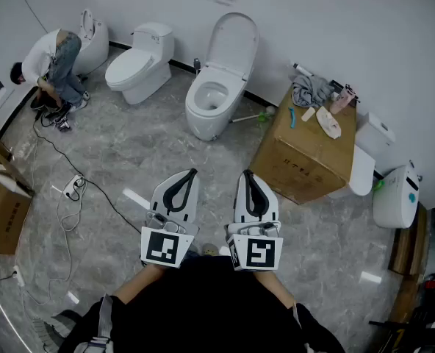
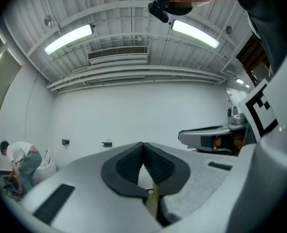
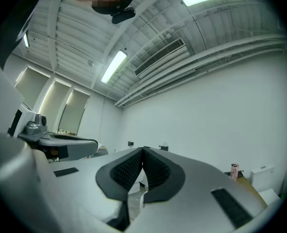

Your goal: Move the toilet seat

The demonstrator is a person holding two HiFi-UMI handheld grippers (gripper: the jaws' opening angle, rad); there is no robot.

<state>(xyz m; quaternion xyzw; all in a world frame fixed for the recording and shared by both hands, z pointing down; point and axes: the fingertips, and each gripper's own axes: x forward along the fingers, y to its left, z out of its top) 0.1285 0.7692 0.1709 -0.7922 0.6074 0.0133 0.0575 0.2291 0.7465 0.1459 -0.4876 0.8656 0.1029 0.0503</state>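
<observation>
- The open toilet point(image 1: 206, 105) stands against the far wall at my 12 o'clock. Its long axis runs from about 1 o'clock at the wall to 7 o'clock at the bowl's front, so it faces me nearly head-on.
- The toilet seat point(image 1: 232, 44) looks raised, leaning back on the wall above the bowl. I can't tell whether the ring is folded up with the lid or lies on the rim.
- A cardboard box point(image 1: 306, 153) sits at 2 o'clock, just beside the toilet, and I judge it crowds an approach from that side.
- My right gripper point(image 1: 247, 175) is held low near my body, jaws pressed together with nothing in them. The seat lies almost dead at 12 from it, well apart.
- My left gripper point(image 1: 192, 173) is likewise closed tight and empty, and the seat lies between 12 and 1 from it.
- Neither gripper is clearly nearer. The left has the freer lane, by my reading.
</observation>
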